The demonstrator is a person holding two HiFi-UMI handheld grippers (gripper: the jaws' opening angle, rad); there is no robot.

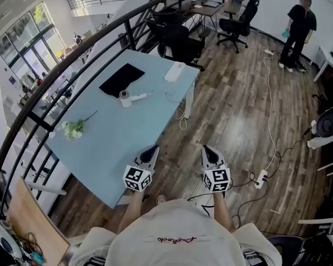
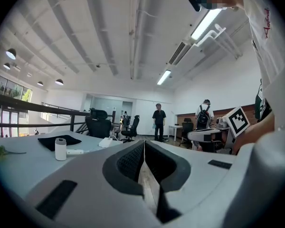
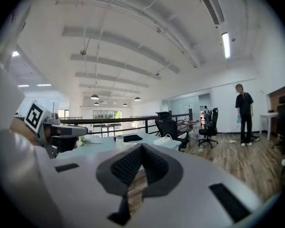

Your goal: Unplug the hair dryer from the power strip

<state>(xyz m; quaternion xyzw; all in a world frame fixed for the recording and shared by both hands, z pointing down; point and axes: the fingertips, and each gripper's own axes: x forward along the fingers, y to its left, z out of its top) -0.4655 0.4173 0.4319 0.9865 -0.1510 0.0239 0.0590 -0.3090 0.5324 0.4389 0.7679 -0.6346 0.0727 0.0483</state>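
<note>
A white hair dryer [image 1: 129, 98] lies on the pale blue table [image 1: 116, 137], beside a black mat [image 1: 121, 79]. Its cable runs toward a white power strip [image 1: 175, 71] at the table's far end. In the left gripper view the hair dryer [image 2: 62, 149] and power strip [image 2: 106, 142] sit far off. My left gripper [image 1: 151, 151] hangs shut and empty at the table's near corner. Over the wooden floor, my right gripper [image 1: 208, 151] is shut and empty too. Both point roughly level, well short of the dryer.
A small white flower sprig [image 1: 75, 128] lies on the table's left side. A black railing [image 1: 72, 65] runs along the far edge. Office chairs [image 1: 177, 40] stand beyond the table. A person [image 1: 297, 29] stands at the far right. Another power strip [image 1: 261, 178] and cables lie on the floor.
</note>
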